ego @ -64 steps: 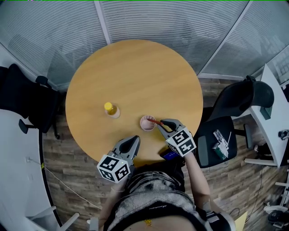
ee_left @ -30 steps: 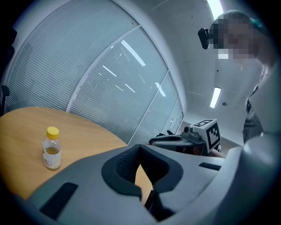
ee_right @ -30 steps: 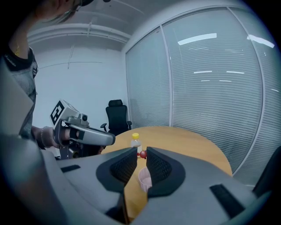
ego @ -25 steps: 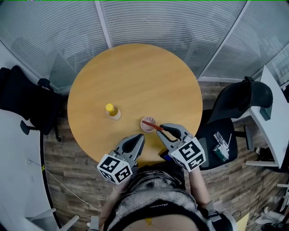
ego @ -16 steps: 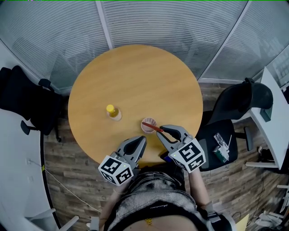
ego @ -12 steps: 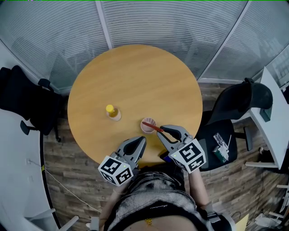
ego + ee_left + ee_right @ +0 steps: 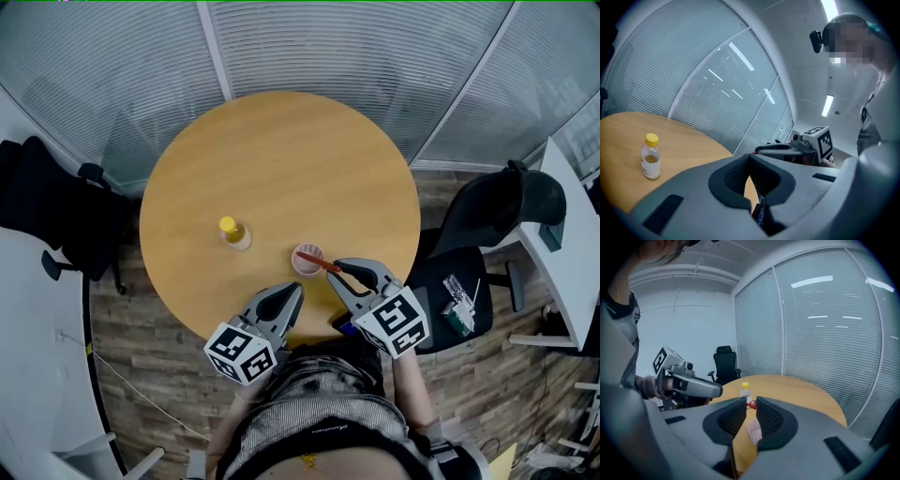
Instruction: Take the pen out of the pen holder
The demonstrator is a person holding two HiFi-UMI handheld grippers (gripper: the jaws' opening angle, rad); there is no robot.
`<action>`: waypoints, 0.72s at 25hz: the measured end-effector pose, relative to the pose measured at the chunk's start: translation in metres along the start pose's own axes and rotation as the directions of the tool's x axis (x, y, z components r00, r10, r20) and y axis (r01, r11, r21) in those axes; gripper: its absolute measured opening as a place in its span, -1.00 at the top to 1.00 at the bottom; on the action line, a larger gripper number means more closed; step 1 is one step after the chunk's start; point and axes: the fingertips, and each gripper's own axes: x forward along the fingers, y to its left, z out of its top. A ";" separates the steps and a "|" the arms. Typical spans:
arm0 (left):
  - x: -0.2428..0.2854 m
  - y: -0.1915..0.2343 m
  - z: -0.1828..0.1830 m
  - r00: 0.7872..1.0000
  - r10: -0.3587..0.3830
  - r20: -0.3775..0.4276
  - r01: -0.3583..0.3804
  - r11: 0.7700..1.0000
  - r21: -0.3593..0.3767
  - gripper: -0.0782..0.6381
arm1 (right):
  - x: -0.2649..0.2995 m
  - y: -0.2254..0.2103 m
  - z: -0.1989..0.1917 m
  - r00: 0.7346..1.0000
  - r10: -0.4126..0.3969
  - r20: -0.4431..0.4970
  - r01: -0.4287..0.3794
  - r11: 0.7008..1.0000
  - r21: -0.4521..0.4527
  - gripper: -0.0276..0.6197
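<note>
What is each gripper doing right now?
Left gripper: closed, empty.
Right gripper: closed on the thin red pen.

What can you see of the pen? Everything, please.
The pen is thin and red, plastic by its look. The right gripper has its tongs shut on it; that gripper's own view shows a small ball-shaped end poking past them. It lies slanted, its far end over the pink pen holder; whether it touches the holder is unclear.
</note>
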 end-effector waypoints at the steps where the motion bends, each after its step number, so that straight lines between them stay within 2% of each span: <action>1: 0.000 0.000 0.000 1.000 0.002 0.001 -0.002 1.000 0.000 0.77 | 0.000 0.000 0.000 1.000 -0.001 -0.001 0.001 1.000 -0.001 0.68; 18: 0.006 -0.007 -0.005 1.000 -0.009 -0.023 0.009 1.000 0.014 0.77 | 0.004 -0.004 -0.012 0.999 0.006 -0.048 -0.007 1.000 -0.013 0.68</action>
